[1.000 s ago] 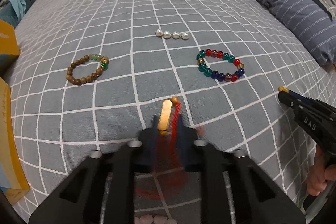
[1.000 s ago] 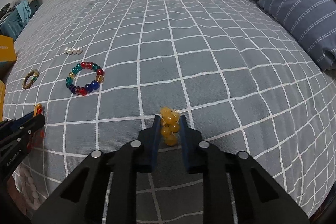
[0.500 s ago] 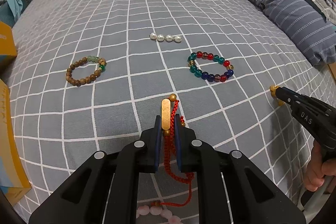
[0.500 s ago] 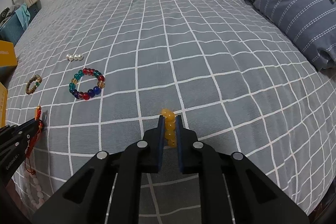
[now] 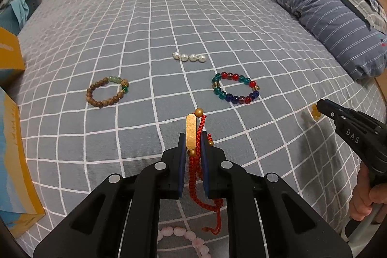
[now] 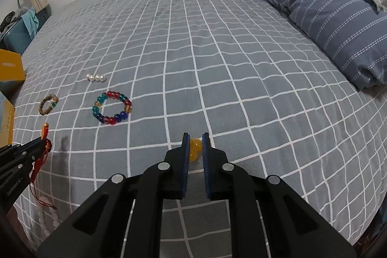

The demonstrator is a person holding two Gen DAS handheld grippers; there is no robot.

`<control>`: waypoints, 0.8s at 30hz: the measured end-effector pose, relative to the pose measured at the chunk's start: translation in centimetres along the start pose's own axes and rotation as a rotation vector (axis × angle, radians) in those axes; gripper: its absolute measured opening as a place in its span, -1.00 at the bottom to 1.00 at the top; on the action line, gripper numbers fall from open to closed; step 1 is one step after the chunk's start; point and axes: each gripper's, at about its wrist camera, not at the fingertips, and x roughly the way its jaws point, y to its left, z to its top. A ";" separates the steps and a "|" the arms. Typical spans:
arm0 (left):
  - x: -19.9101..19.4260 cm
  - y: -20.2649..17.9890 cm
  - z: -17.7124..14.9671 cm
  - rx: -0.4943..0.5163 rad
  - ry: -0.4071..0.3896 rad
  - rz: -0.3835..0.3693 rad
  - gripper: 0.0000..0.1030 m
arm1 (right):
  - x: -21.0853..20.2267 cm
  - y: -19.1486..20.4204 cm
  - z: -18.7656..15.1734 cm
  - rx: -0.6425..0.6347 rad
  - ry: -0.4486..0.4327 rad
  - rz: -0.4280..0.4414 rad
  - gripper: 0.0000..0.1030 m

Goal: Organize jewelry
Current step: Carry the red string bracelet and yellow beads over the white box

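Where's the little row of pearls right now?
In the left wrist view the pearls lie on the checked bedspread, beyond and between the wooden bracelet and the coloured glass bracelet.

My left gripper (image 5: 193, 137) clamps red braided cord bracelet with gold bar (image 5: 191, 131); my right gripper (image 6: 195, 145) clamps amber bead bracelet (image 6: 194, 148); brown wooden (image 5: 106, 91), multicoloured glass (image 5: 235, 88) bracelets flat on bed.

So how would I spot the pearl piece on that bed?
Start at the grey checked bedspread. Out in the open sit two round bead bracelets, a brown wooden one and a multicoloured glass one. The pearl piece lies beyond them: a short straight row of white beads, not a loop.
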 end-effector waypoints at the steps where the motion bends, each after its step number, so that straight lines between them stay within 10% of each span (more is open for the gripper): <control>1: -0.1 0.0 0.0 0.000 -0.001 -0.001 -0.80 | -0.3 0.1 0.0 -0.001 -0.005 0.001 -0.82; 24: -6.0 2.2 0.3 -0.029 -0.086 0.030 -0.79 | -5.6 3.7 1.0 -0.041 -0.094 0.025 -0.82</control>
